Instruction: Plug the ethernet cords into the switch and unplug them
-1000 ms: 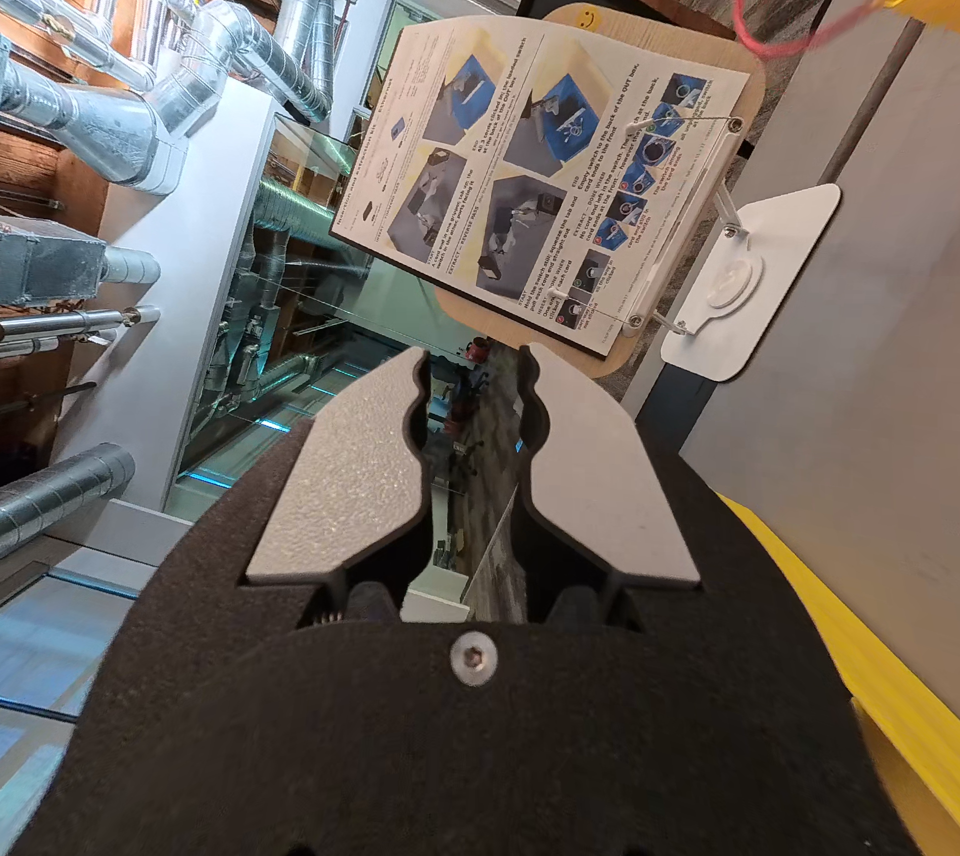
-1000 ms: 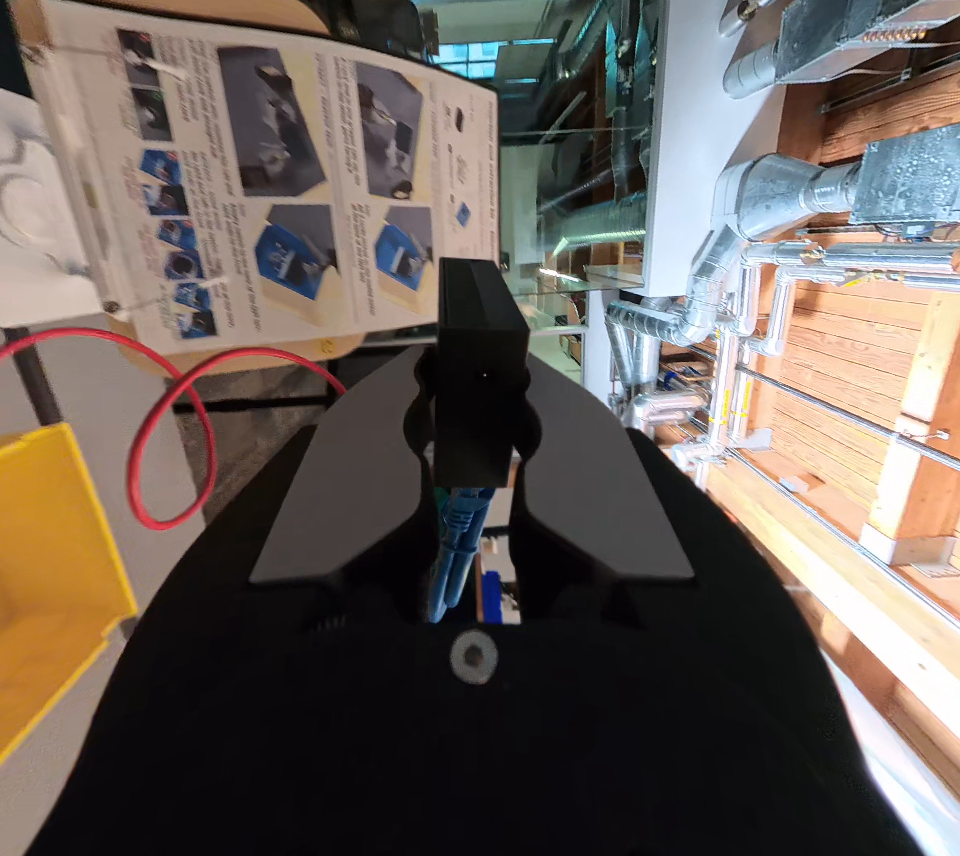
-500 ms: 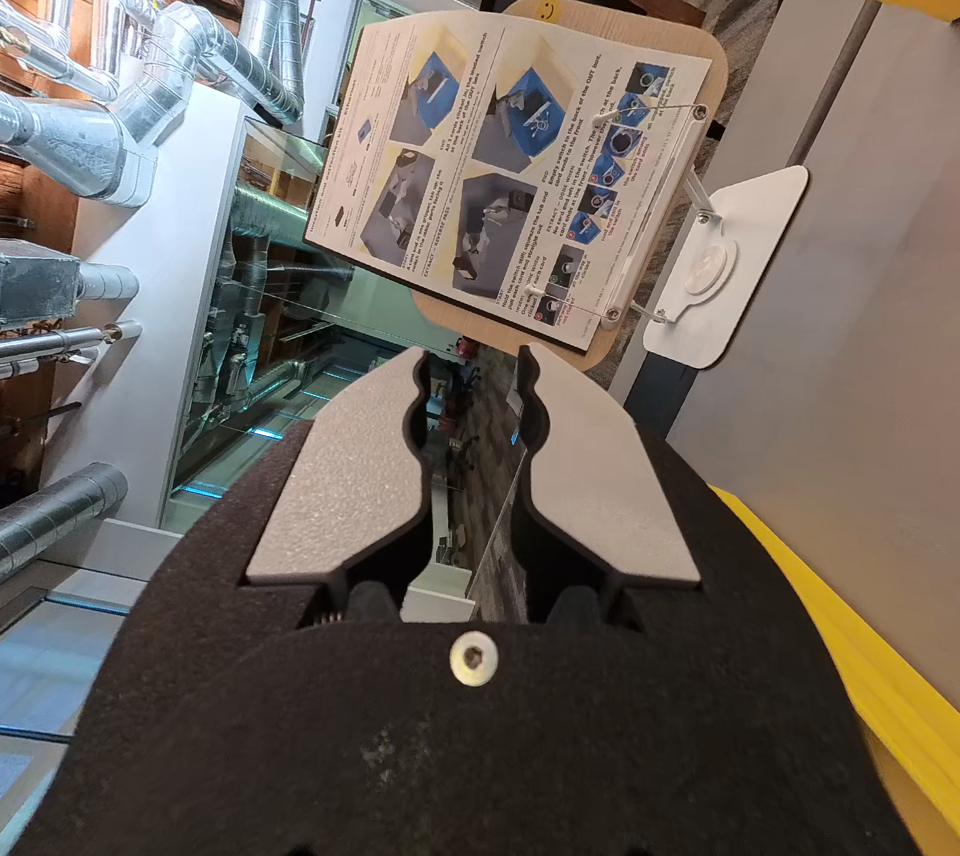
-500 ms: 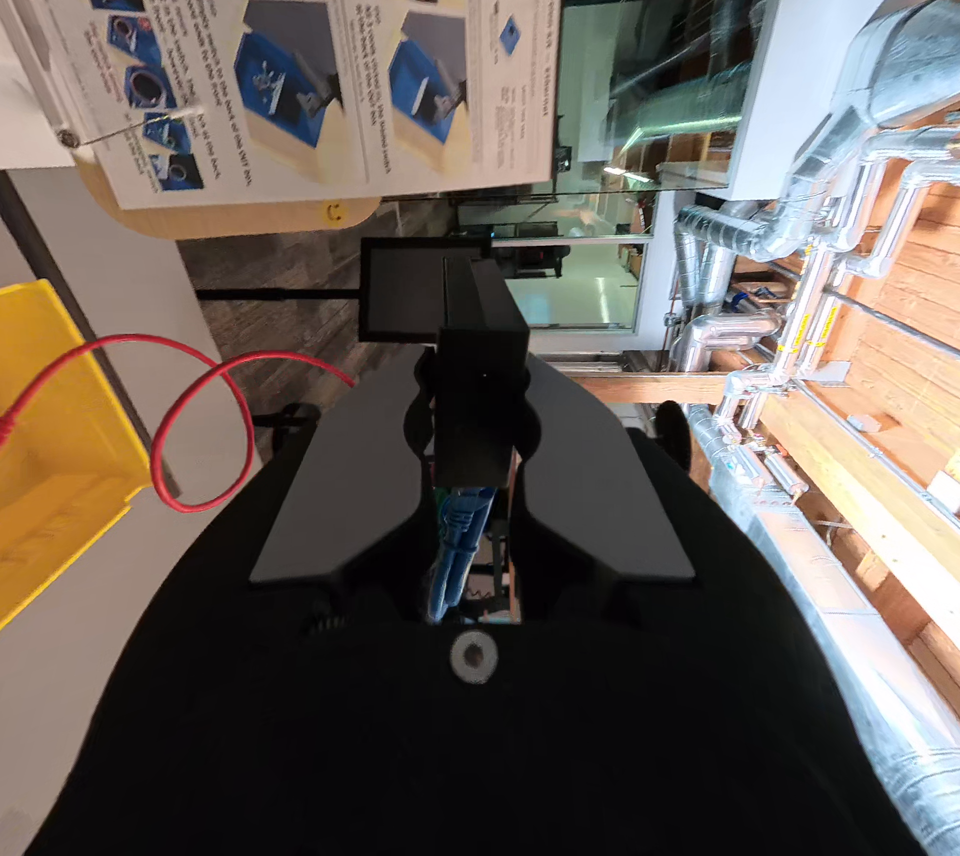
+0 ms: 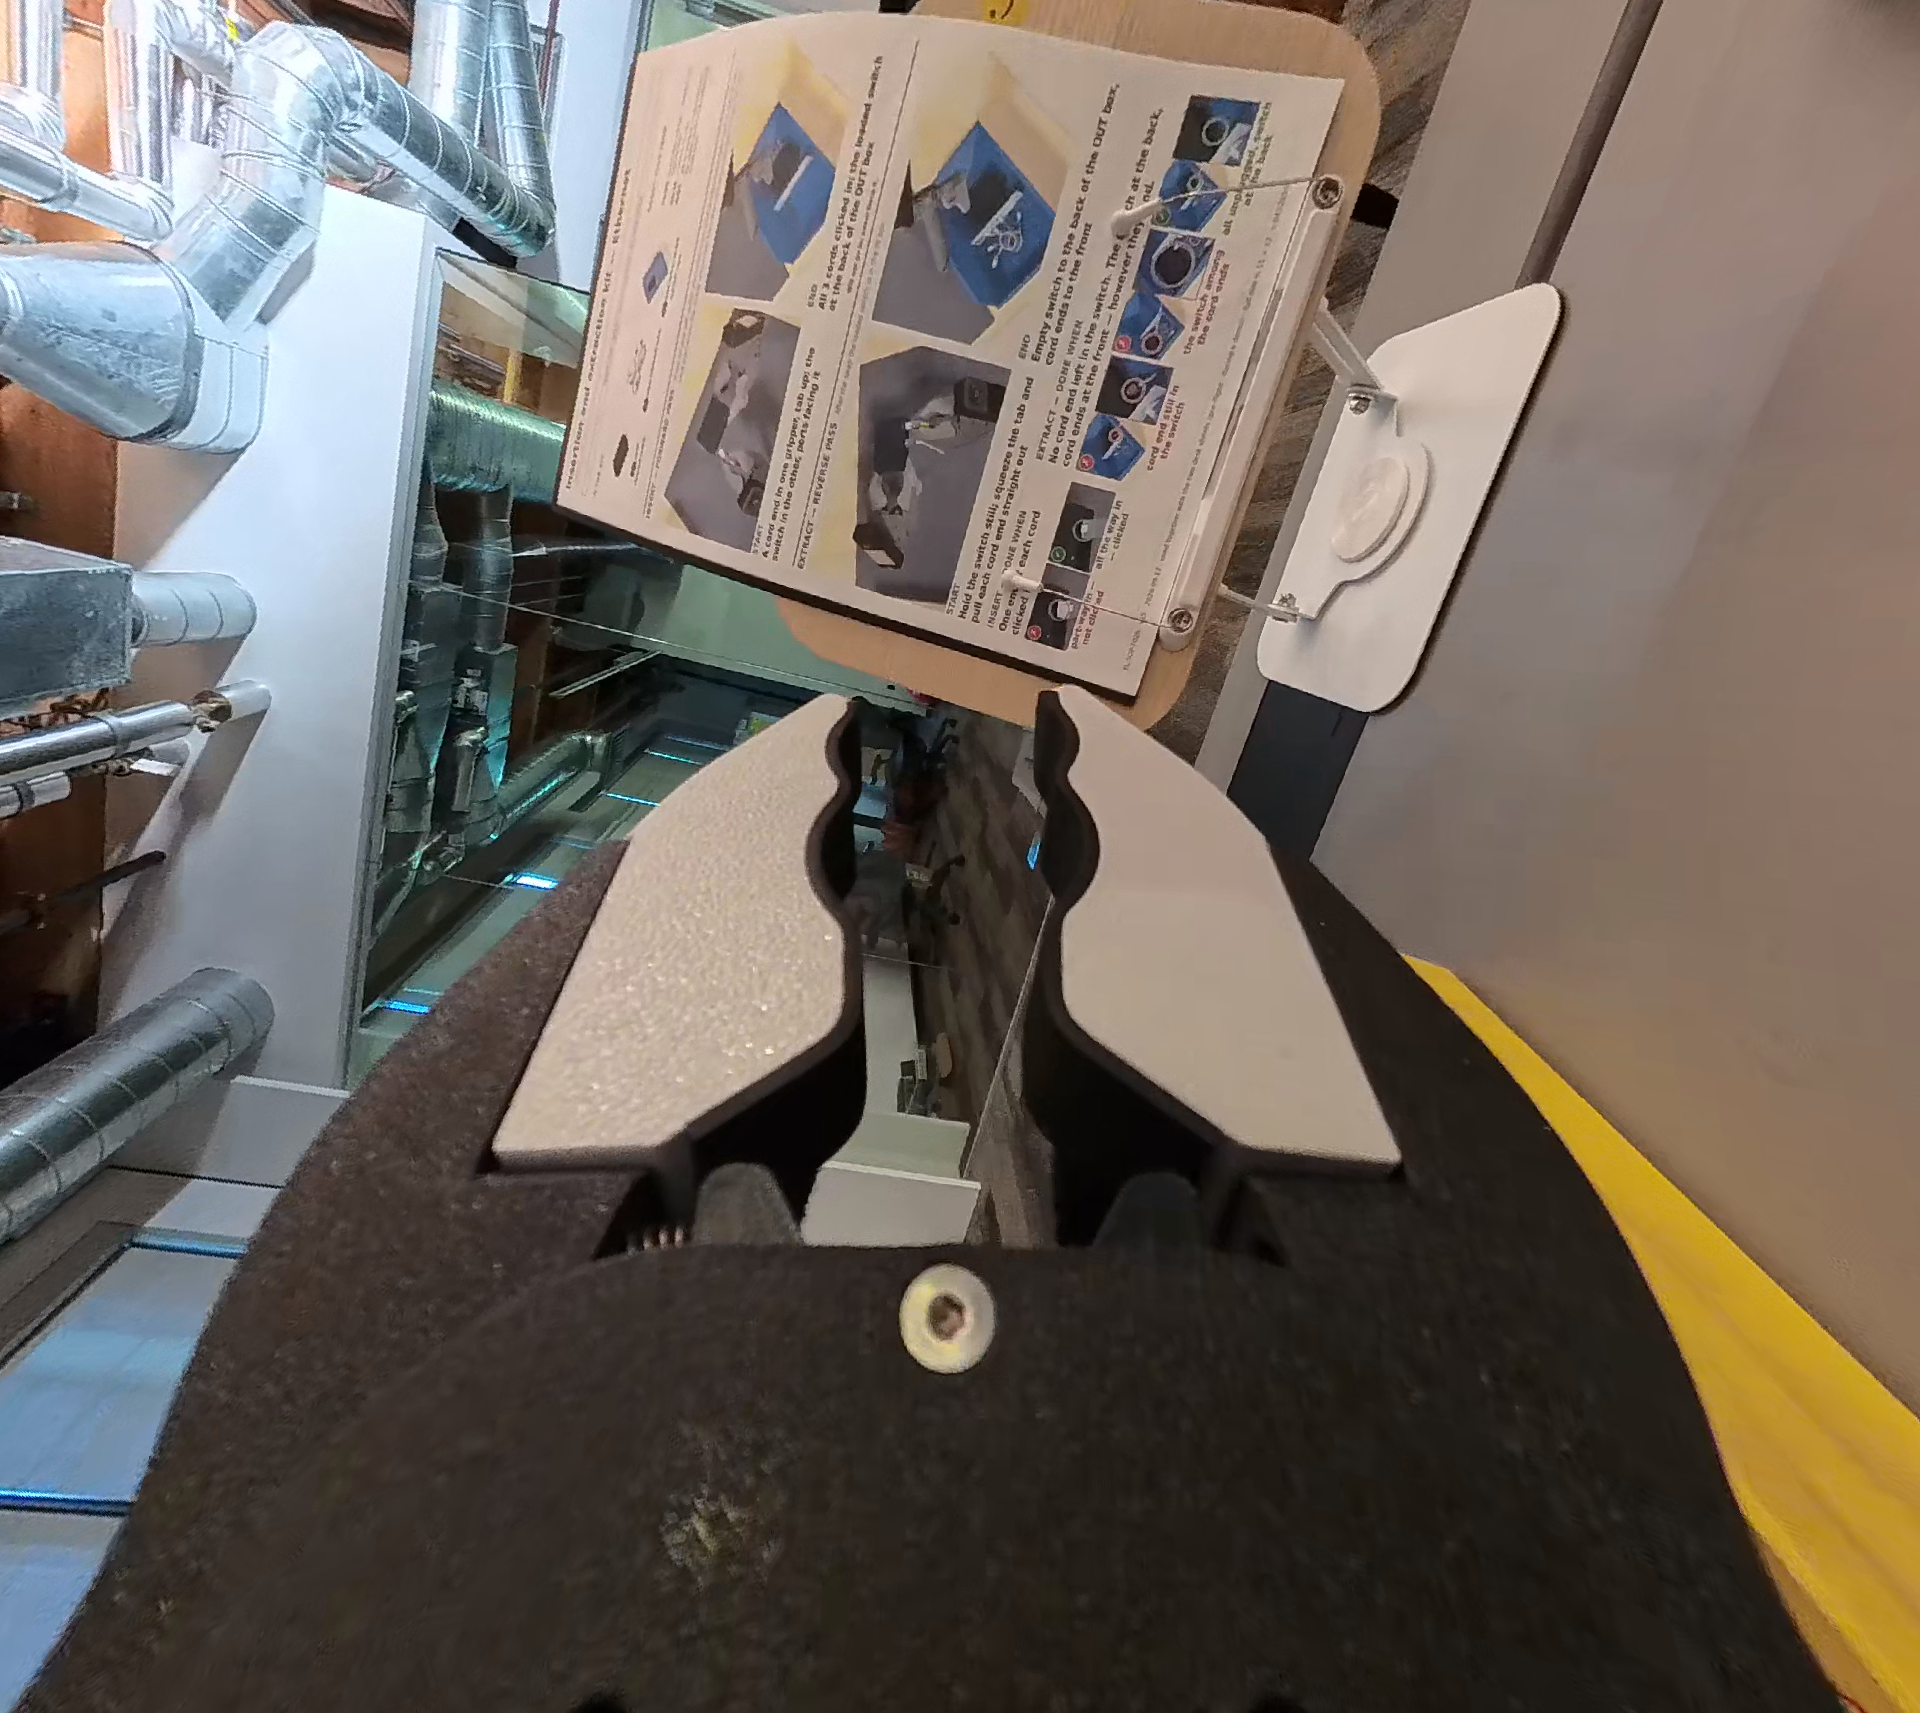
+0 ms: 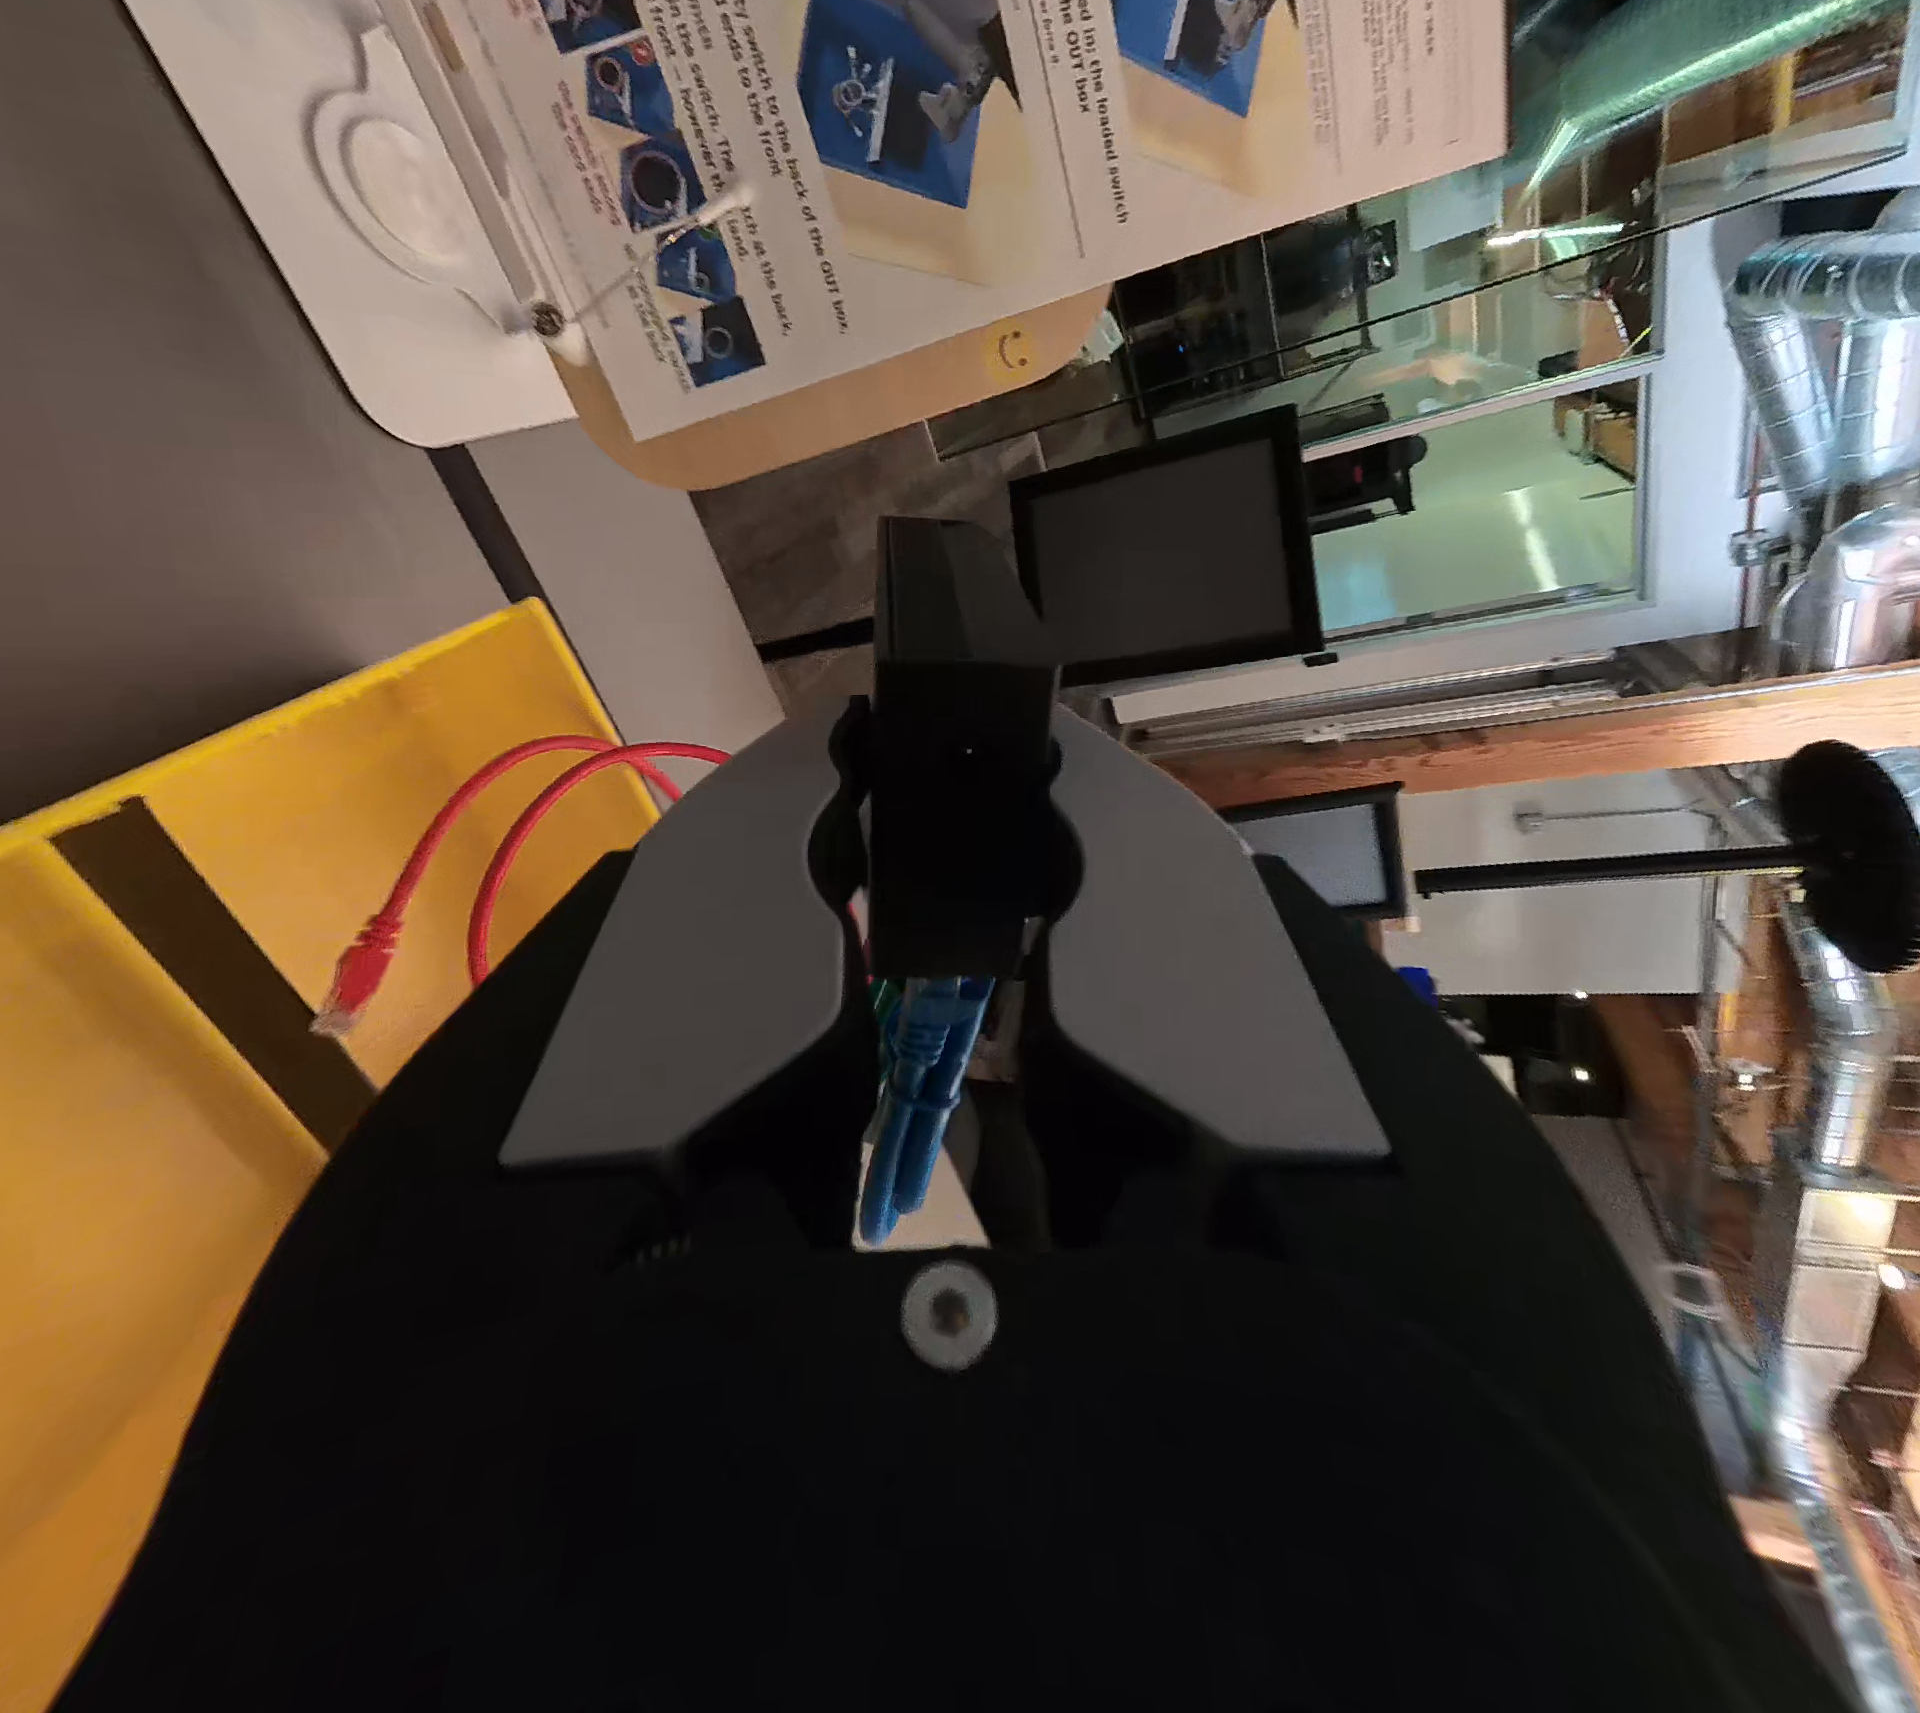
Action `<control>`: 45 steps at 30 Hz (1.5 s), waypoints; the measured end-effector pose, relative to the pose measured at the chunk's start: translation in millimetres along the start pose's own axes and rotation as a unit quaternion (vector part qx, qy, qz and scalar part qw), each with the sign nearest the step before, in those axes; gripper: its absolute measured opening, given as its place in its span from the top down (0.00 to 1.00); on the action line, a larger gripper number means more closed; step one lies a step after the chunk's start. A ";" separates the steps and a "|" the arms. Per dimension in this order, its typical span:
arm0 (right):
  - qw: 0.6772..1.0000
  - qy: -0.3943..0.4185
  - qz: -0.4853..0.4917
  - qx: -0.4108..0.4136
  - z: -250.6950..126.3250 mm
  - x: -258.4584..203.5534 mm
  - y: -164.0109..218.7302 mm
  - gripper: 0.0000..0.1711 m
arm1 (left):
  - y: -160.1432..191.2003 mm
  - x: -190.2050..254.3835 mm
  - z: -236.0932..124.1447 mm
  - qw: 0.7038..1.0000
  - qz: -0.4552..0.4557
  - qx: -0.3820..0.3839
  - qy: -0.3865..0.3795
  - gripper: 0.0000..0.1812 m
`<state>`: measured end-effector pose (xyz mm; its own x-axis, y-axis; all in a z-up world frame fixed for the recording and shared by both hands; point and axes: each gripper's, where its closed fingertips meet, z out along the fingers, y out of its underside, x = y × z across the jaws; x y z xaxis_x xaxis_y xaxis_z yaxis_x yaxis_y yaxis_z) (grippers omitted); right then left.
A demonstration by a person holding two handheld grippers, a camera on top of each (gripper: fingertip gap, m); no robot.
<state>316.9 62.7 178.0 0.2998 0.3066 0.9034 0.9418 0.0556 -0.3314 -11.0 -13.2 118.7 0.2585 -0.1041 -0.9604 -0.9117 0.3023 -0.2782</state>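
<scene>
My right gripper is shut on the black switch, held up off the table. A blue ethernet cord is plugged into the switch's near end and runs back between my fingers; a bit of green shows beside it. A red ethernet cord loops to the left of my gripper over the yellow bin, its free plug hanging loose. My left gripper is open and empty, pointing past the instruction sheet. The switch and cords do not show in the left wrist view.
A wooden board with an instruction sheet stands on a white base on the grey table. A black screen stands behind. Yellow bin edges show at the right of the left wrist view. Across from one pair of fingers to the other is roughly 35 cm.
My right gripper has swung with the switch, so the sheet moved up and the yellow bin and the red cord's plug came closer. The left gripper shifted a little and stays open.
</scene>
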 end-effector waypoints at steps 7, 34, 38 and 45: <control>0.993 -0.042 0.111 0.018 9.2 -41.7 12.5 0.83 | 0.0 2.6 1.5 1.000 0.006 -0.005 0.002 0.83; 0.840 -0.429 0.086 -0.321 101.8 -179.7 98.2 0.83 | -5.2 27.3 12.2 0.998 0.055 -0.036 0.020 0.83; 0.824 -0.447 0.099 -0.333 116.6 -199.2 96.1 0.83 | 12.1 6.7 9.4 0.997 -0.031 -0.065 0.006 0.83; 0.838 -0.444 0.104 -0.301 112.2 -210.2 94.4 0.78 | 73.7 -41.1 -27.9 0.971 -0.209 -0.115 -0.002 0.83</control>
<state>325.8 110.1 -73.7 0.4878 0.8508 0.1956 0.8692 -0.4941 -0.0188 -97.8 -13.1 138.1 0.6225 -0.1678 -0.7644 -0.7739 0.0138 -0.6332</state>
